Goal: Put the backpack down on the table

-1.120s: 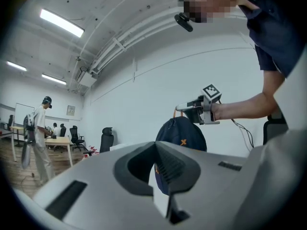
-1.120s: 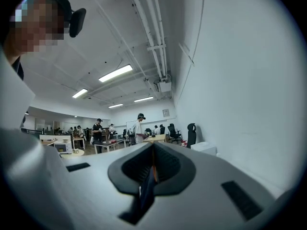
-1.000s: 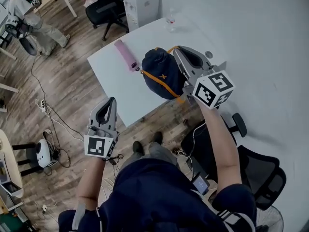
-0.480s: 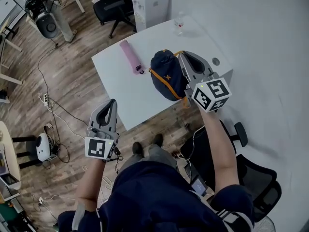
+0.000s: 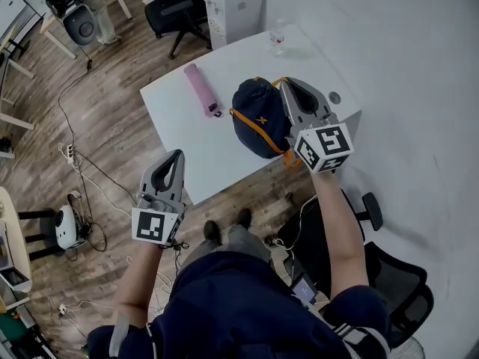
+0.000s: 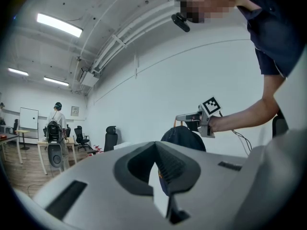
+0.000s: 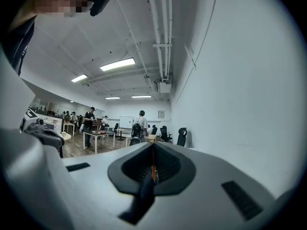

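Nearest is the person's dark-clad body, with one black office chair (image 5: 400, 271) just to its right on the wooden floor (image 5: 105, 126). There are two tools, one in each hand.

The left tool (image 5: 173, 158) is held over the floor, just off the near left corner of the one white worktop (image 5: 187, 133). Its jaws meet at the tips, with nothing between them.

Farther in and to the right, the right tool (image 5: 287, 83) reaches over the worktop's near right part. Its jaws are closed on the one dark blue backpack (image 5: 258, 118), pinching its orange strap (image 7: 153, 169). The backpack hangs just left of that tool, over the worktop near its near edge. No view shows whether its base touches the surface.

Beyond it, to the left, one pink folded umbrella (image 5: 200, 88) lies flat on the worktop, apart from the backpack. One clear bottle (image 5: 279, 36) stands upright at the far edge.

Past the worktop stands one white cabinet (image 5: 236, 2), with a second black office chair (image 5: 168, 13) to its left.
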Motion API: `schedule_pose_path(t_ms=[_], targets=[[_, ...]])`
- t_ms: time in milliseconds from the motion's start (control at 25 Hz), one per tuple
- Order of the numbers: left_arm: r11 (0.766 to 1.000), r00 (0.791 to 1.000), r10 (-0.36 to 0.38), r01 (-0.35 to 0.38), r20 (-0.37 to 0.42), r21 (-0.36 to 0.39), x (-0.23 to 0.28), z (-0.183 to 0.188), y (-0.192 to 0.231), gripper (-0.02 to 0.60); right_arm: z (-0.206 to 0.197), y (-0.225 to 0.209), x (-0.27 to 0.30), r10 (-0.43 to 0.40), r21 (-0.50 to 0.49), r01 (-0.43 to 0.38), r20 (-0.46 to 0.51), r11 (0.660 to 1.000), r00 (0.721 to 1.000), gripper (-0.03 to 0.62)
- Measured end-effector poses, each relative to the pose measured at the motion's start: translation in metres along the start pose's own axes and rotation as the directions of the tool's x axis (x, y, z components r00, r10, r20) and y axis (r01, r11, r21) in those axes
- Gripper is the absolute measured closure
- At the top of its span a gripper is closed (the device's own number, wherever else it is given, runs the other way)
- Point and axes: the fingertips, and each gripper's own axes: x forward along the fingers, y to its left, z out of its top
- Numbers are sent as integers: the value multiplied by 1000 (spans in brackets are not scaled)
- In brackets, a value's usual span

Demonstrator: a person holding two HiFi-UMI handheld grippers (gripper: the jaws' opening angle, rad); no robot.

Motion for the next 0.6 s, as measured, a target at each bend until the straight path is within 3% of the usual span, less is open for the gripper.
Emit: schedule_pose_path(t_ms=[320,600], targets=[[1000,1000,-20,20,-8,15,11,0,-7,577,-8,-38,4,-73,-83,71,-14,994,997,597],[1000,1000,-13,12,-16,-19,24,2,-14,577,-23,-86,6,-145,-133,136,-57,982,988,597]])
